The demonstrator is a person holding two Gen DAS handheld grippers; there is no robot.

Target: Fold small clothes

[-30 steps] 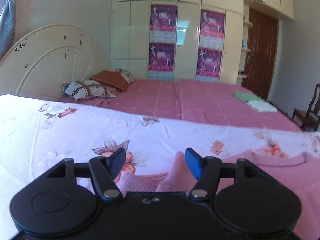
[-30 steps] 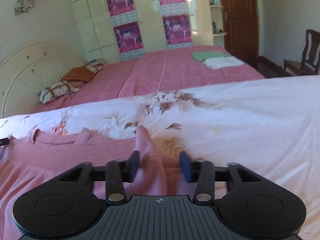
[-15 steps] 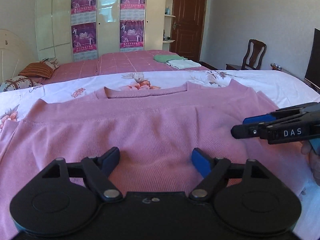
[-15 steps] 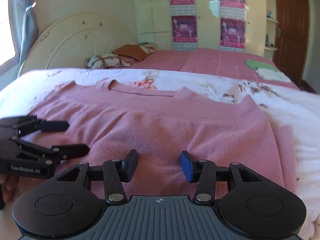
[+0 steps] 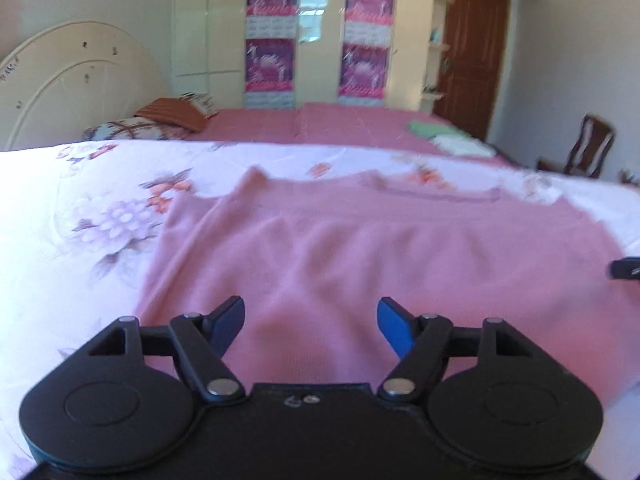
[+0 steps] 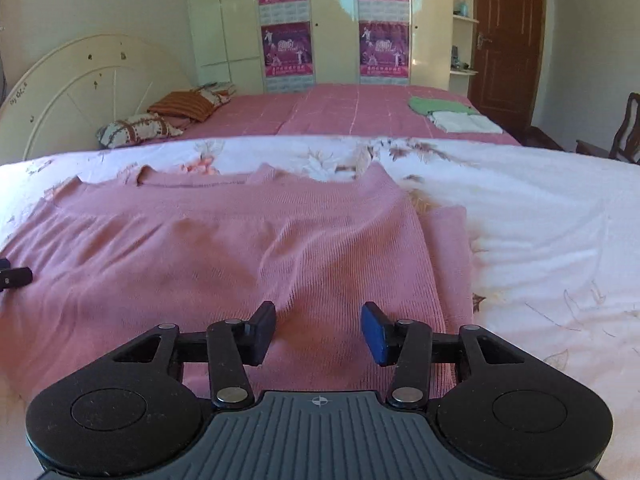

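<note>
The pink sweater (image 6: 224, 248) lies spread flat on the floral bedsheet (image 6: 540, 220), neckline toward twelve o'clock and a folded-in sleeve along its edge at three o'clock. The left gripper (image 5: 310, 322) hangs over the sweater's near hem with its jaws spread wide, grasping nothing. The right gripper (image 6: 318, 330) sits likewise released above the hem near the sweater's right side. Toward twelve o'clock, folded green and white clothes (image 6: 452, 114) rest on the pink bed (image 6: 340, 116).

The pink knitted sweater (image 5: 360, 256) has its near hem hidden behind the left gripper (image 5: 311, 322); the left wrist view is motion-blurred, smearing the purple wardrobe posters (image 5: 273, 28)
</note>
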